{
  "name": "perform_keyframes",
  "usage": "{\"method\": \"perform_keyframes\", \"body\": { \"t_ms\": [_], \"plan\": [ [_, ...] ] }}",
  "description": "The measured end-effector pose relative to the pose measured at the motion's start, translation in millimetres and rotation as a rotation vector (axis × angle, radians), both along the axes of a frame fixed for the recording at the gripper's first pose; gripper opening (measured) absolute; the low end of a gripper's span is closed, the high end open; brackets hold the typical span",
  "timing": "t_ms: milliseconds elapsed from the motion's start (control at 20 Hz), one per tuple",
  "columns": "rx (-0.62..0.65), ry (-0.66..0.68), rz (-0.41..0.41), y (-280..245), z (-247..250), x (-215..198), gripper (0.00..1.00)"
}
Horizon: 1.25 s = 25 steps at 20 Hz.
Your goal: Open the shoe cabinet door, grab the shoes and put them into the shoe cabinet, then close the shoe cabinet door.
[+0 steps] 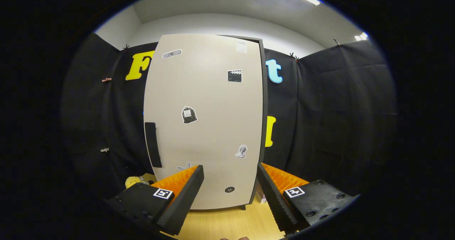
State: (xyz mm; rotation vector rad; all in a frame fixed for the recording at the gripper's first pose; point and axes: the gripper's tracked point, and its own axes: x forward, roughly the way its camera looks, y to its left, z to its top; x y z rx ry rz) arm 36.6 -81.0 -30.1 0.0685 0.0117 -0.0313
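Claw [230, 172] fingers spread wide, gripping nothing. Shoe cabinet [204, 122] just beyond them, door shut, dark handle [153, 144] at its left edge. Yellow object [133, 181] behind left finger, mostly hidden, unidentifiable.

The shoe cabinet [204, 119] stands with its door [199, 101] closed, so whatever is inside stays hidden from me. Its lower left corner disappears behind the left finger of the gripper [230, 172], whose fingers stand wide apart with nothing between them. That same finger cuts off a small sticker [184, 167] on the door; I can't tell what it pictures. A label [241, 46] near the door's top right corner is too small to read. Just left of the cabinet's foot, a yellow object [132, 181] peeks out, mostly covered.
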Motion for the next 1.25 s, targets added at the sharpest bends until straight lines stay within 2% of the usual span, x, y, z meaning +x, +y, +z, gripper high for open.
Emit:
{"method": "perform_keyframes", "body": {
  "t_ms": [1250],
  "plan": [
    [0.004, -0.002, 0.002, -1.3, -0.9, -6.5, 0.98]
  ]
}}
